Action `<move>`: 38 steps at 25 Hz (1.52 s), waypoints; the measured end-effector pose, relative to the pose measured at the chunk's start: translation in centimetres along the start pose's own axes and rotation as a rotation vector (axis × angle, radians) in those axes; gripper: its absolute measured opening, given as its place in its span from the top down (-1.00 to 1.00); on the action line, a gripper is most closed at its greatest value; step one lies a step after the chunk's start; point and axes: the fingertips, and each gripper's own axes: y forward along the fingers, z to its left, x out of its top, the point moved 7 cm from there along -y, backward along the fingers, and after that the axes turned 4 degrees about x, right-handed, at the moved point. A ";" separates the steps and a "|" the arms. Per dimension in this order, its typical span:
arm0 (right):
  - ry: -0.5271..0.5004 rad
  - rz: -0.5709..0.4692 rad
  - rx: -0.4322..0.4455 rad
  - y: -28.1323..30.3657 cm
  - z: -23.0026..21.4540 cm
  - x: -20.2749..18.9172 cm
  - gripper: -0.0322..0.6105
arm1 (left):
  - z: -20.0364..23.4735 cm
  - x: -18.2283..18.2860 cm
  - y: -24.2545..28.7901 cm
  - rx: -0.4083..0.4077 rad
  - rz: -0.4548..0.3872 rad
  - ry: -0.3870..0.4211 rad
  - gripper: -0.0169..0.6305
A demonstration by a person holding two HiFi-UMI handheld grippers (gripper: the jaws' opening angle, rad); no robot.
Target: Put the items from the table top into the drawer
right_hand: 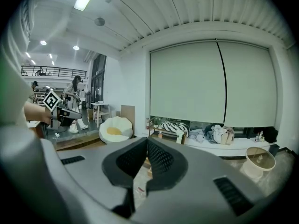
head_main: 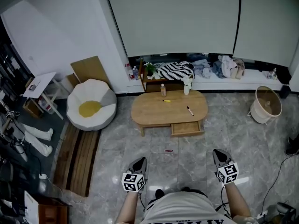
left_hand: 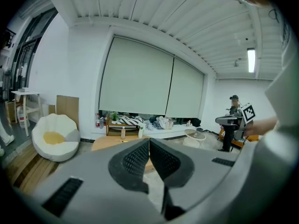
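An oval wooden table (head_main: 154,111) stands ahead on the marble floor, its drawer (head_main: 187,128) pulled open at the front right. On the top lie a yellow item (head_main: 166,101) and a black marker (head_main: 190,110); a small bottle (head_main: 163,90) and a white vase (head_main: 187,87) stand near its far edge. My left gripper (head_main: 141,161) and right gripper (head_main: 218,154) hover low in the head view, well short of the table, both shut with nothing between the jaws. In the left gripper view the left gripper (left_hand: 149,141) covers most of the table (left_hand: 105,143); the bottle (left_hand: 123,132) shows. The right gripper (right_hand: 146,141) likewise hides the table.
A white beanbag chair (head_main: 91,107) with a yellow cushion sits left of the table, wooden planks (head_main: 77,157) beside it. A woven basket (head_main: 266,104) stands at the right. A low ledge (head_main: 252,80) with clothes runs behind. A small red scrap (head_main: 168,150) lies on the floor.
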 end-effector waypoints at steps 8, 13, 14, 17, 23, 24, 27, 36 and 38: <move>-0.009 0.013 0.025 -1.6 -2.8 -1.0 0.84 | -3.5 -0.8 0.6 0.031 -0.003 -0.017 0.88; -0.039 0.027 0.049 -2.4 -4.7 -1.6 0.84 | -5.7 -1.2 1.0 0.060 -0.007 -0.043 0.88; -0.044 0.031 0.055 -2.5 -5.0 -1.8 0.84 | -6.2 -1.2 1.1 0.065 -0.007 -0.046 0.88; -0.049 0.039 0.068 -2.6 -5.7 -2.2 0.84 | -7.3 -1.3 1.3 0.069 -0.002 -0.047 0.88; -0.036 0.046 0.074 -1.9 -6.4 -2.9 0.84 | -7.8 -2.0 2.0 0.067 0.027 -0.048 0.88; -0.035 0.048 0.075 -1.7 -6.5 -2.9 0.84 | -7.8 -2.0 2.2 0.066 0.028 -0.047 0.88; -0.030 0.055 0.074 -0.8 -6.8 -2.9 0.83 | -7.3 -1.7 3.1 0.063 0.028 -0.047 0.88; -0.024 0.069 0.045 4.0 -6.8 -1.6 0.83 | -2.8 0.1 7.9 0.017 0.028 -0.046 0.88; -0.022 0.071 0.034 5.5 -6.9 -0.9 0.84 | -1.5 0.9 9.6 -0.001 0.032 -0.037 0.88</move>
